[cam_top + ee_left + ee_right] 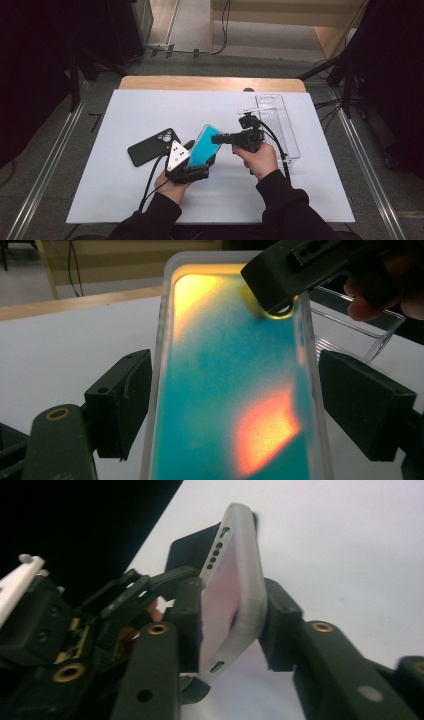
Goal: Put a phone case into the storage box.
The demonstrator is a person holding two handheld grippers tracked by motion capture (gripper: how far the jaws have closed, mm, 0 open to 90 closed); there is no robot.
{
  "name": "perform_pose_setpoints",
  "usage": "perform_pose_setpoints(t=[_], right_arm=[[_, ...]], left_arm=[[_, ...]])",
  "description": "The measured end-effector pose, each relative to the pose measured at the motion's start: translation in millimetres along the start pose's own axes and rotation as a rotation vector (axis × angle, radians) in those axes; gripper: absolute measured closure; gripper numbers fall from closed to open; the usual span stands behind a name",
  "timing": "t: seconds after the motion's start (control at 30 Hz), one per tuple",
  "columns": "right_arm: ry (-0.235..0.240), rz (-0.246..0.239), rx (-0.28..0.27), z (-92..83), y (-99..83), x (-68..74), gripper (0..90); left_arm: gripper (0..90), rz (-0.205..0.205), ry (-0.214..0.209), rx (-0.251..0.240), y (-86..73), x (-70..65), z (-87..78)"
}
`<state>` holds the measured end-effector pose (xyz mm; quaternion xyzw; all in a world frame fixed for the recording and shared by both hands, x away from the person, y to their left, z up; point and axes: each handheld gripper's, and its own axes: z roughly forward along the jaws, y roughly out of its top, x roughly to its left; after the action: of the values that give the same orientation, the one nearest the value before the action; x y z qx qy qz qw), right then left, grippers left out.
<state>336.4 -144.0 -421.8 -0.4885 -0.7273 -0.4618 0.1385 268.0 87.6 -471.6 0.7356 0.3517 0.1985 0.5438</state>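
A teal, iridescent phone case (204, 145) with a clear rim is held tilted above the white table. My left gripper (201, 154) is shut across its width, one jaw on each long edge, as the left gripper view shows around the case (225, 365). My right gripper (216, 138) comes in from the right and is shut on the case's upper end. In the right gripper view its jaws press both faces of the case (240, 565), with the gripper (232, 625) clamped near the corner. One right jaw covers the case's top corner in the left gripper view.
A black phone (152, 146) lies face down on the white table cover (125, 190), just left of my left hand. A clear plastic box (277, 125) stands at the right, behind my right hand. The wooden table edge (210, 83) runs along the back.
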Motion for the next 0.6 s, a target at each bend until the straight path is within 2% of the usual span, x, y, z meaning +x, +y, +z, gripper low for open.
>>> perform_pose_setpoints(t=[0.07, 0.1, 0.33, 0.47, 0.6], right_arm=[[0.025, 0.012, 0.005, -2.4, 0.5, -1.9, 74.4], [0.05, 0.033, 0.01, -4.2, 0.9, -2.7, 75.8], [0.061, 0.044, 0.001, -7.5, 1.7, 0.7, 76.7], [0.056, 0.041, 0.012, -8.6, 2.4, -0.2, 76.9], [0.04, 0.03, 0.017, -10.3, 2.4, -0.4, 77.0]], left_arm=[[16.8, -0.002, -0.005, -0.002, -0.2, -1.1, -0.1], [16.8, 0.003, -0.002, -0.005, -0.1, -1.7, -0.3], [16.7, 0.013, -0.011, -0.027, 1.2, -1.9, -1.8], [16.6, -0.015, -0.035, 0.004, 3.8, -1.1, -0.7], [16.4, -0.06, -0.073, 0.032, 7.7, 2.2, -1.0]])
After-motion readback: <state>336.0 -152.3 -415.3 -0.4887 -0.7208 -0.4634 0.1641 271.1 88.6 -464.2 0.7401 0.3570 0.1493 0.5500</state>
